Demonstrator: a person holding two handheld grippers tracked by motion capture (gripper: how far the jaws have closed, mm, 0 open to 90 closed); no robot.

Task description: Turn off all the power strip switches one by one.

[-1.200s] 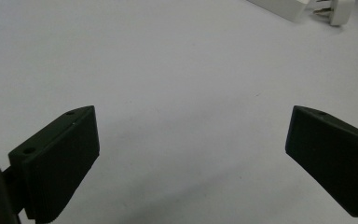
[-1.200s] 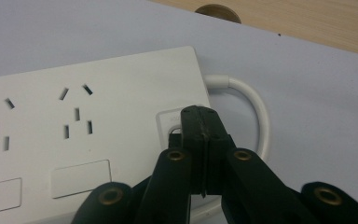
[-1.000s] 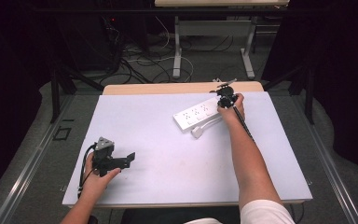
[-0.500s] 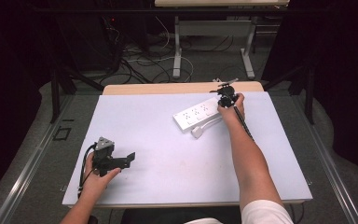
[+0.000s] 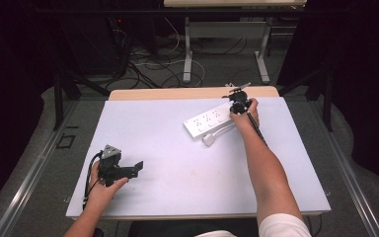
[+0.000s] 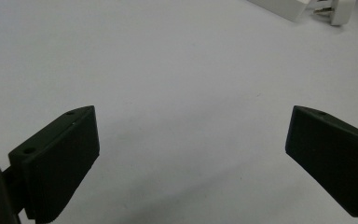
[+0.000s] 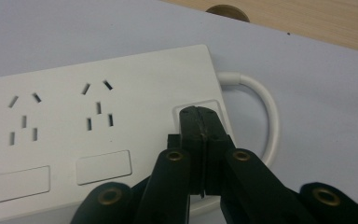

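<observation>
Right tongs (image 7: 200,114), jaws pressed together, rest tips on the white power strip (image 7: 98,126) (no readable lettering); left tongs (image 6: 191,154) gape over the bare table (image 6: 168,70).

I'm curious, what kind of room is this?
Probably a lab or workshop: a white-topped table with a power strip on it, tangled cables on the floor behind, and dark curtains around.

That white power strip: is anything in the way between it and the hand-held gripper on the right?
Nothing visible. The right hand-held gripper, jaws shut together, has its tips right over the square switch at the cable end of the power strip; whether they press it I cannot tell.
</observation>
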